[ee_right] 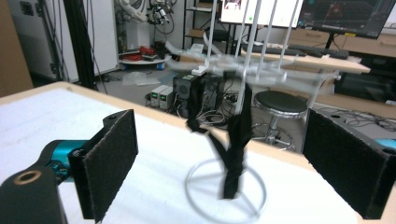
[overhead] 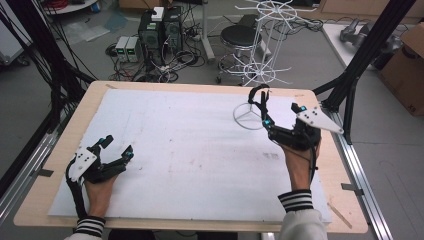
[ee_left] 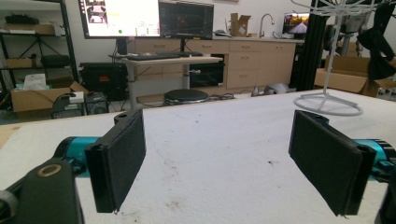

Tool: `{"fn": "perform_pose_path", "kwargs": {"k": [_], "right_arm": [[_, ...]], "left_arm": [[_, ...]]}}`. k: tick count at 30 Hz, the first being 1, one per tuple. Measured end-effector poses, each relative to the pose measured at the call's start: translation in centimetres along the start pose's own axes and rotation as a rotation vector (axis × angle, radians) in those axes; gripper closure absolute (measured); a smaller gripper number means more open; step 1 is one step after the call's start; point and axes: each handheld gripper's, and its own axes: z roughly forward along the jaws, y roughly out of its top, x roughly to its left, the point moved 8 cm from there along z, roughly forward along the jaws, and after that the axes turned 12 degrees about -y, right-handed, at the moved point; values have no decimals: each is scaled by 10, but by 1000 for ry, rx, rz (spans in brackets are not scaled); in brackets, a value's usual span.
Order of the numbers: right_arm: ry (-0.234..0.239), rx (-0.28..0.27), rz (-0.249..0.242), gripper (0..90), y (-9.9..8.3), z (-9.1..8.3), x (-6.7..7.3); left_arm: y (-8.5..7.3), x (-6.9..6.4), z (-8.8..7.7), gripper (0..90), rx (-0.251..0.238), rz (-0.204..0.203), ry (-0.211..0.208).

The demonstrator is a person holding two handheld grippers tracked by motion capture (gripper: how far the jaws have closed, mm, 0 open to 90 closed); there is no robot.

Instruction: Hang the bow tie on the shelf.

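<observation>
A white wire rack [overhead: 260, 50] with a ring base is stood at the far right of the white-covered tabletop [overhead: 190, 150], black fabric [ee_right: 236, 144] draped on it. The right claw [overhead: 282, 120], wide open and empty, is held beside its base; the left claw [overhead: 117, 147], equally open and empty, is rested at near left.
</observation>
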Motion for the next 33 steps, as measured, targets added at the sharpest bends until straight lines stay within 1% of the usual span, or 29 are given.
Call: {"fn": "perform_pose_path", "kwargs": {"k": [3,4,5,7,9,10,11,13,14,18,19,21,23,27,29,32,33], "right_arm": [[16,-2,-1,99,-21,-8,1],[16,3,-5,99,-30,-10,1],[15,0,-7,99,-35,-12,1],[12,-9,7,99,-47,-16,1],[12,-5,22,99,-59,-18,1],[3,-5,20,99,-67,-18,1],[-3,-5,22,99,-73,-18,1],[-3,1,24,99,-84,-18,2],[-3,2,16,99,-89,-17,3],[12,55,33,99,-115,-15,6],[14,67,43,99,-121,-16,7],[15,73,42,99,-127,-16,8],[9,65,54,99,-133,-17,8],[10,75,79,99,-142,-18,10],[4,62,75,99,-142,-18,10],[3,61,90,99,-142,-19,9],[4,54,88,99,-142,-19,9]], "left_arm": [[0,0,0,193,0,1,0],[0,0,0,193,0,2,2],[0,0,0,193,-1,-1,2],[0,0,0,193,1,4,4],[0,0,1,194,1,-2,2],[0,0,1,194,2,2,2],[0,0,1,194,2,-2,2],[0,0,0,194,1,1,3],[0,0,0,194,2,-2,1],[0,0,1,194,2,-2,2],[0,0,0,194,4,1,3],[0,0,1,195,3,-2,2],[0,0,0,195,4,0,4],[0,0,1,195,6,-1,5],[0,0,1,196,8,0,7],[0,1,1,196,8,-1,8],[0,1,1,196,6,-1,8]]}}
